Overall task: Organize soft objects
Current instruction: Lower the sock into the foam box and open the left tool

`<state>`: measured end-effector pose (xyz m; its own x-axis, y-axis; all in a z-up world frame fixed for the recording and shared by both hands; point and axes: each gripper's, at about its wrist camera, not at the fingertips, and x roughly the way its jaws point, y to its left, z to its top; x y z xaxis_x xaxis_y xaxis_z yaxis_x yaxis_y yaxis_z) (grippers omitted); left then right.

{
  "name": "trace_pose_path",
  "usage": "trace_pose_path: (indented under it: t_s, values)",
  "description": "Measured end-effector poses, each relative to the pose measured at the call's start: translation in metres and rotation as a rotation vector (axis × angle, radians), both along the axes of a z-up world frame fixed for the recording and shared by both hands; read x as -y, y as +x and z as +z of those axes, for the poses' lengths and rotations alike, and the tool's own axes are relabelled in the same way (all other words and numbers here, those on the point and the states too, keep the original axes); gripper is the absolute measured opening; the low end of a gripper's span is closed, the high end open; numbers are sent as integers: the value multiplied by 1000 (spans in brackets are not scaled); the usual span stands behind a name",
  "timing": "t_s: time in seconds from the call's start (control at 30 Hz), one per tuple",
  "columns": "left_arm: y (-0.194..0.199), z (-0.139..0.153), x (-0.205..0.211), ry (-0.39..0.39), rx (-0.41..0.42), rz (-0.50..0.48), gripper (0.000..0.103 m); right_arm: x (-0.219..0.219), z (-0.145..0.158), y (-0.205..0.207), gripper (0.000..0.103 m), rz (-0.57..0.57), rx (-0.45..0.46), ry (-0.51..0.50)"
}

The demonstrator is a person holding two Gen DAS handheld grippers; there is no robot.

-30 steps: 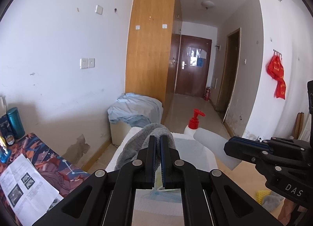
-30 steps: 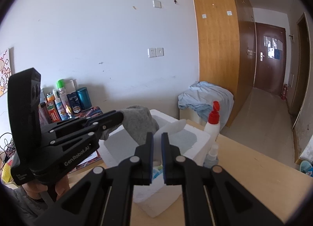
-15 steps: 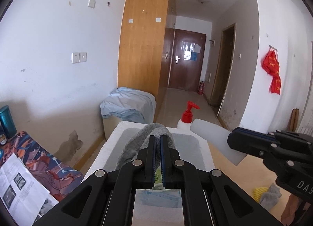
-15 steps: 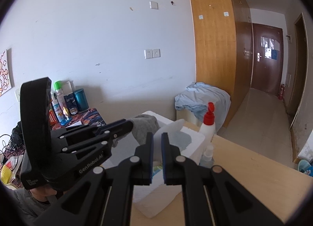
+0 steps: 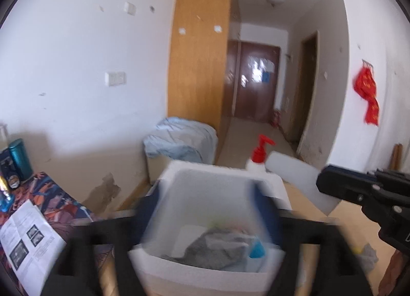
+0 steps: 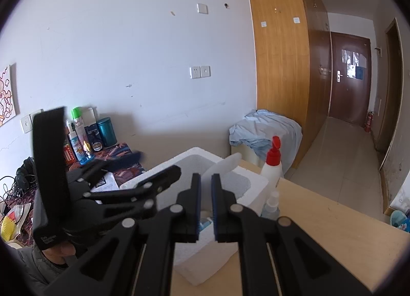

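Item: white foam box [image 5: 225, 178], standing on our light wooden table [image 6: 333, 224] at its left end. In it we see the grey cloth [image 5: 217, 246] lying loose on the bottom, with a blue object [image 5: 256, 249] just beside it on the right; the rest of the contents is too blurred to name.

Item: left gripper [image 5: 207, 219], held over the near part of the box, fingers spread wide to either side and grasping nothing. Heavy motion blur in its own view.

Item: right gripper [image 6: 205, 188], to the right of the left one, clenched on a white foam sheet [image 6: 220, 167] that sticks up and away over the box's right rim.

Item: white pump bottle with red top [image 6: 273, 161], just beyond the box's far right corner; a small clear spray bottle [image 6: 271, 206] nearer us, against the box's right wall.

Item: side table with patterned cover [image 5: 43, 198], left of the box, bearing a printed leaflet [image 5: 28, 239], a teal tin [image 6: 106, 132] and several bottles along the wall.

Room: white wall on the left with a double switch plate [image 6: 200, 72]; tall wooden wardrobe [image 6: 282, 65]; pale blue bedding [image 6: 266, 129] heaped on a low unit at its foot; tiled corridor ending at a dark brown door [image 6: 349, 78]; red hanging ornament [image 5: 367, 96] on the right wall.
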<state>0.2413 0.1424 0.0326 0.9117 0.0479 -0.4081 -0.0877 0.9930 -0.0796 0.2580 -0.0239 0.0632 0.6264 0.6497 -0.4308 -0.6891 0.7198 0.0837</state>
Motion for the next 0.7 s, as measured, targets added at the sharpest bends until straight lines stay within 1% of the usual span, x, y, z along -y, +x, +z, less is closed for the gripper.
trace_pose_path:
  t_s: [0.1,0.13,0.27,0.7]
  values:
    - [-13,5,-4,8,67,54,94,-1,-1,1,10,3,-3,-1]
    - [-15,7,-4,14,75,67,94,-2,-2,1,10,5,-4,-3]
    - [-17,7,-7,17,60,76,94,-4,-3,1,10,12,-7,-7]
    - [-41,8,-27,0,72,138,94,-17,-10,7,10,29,-27,-12]
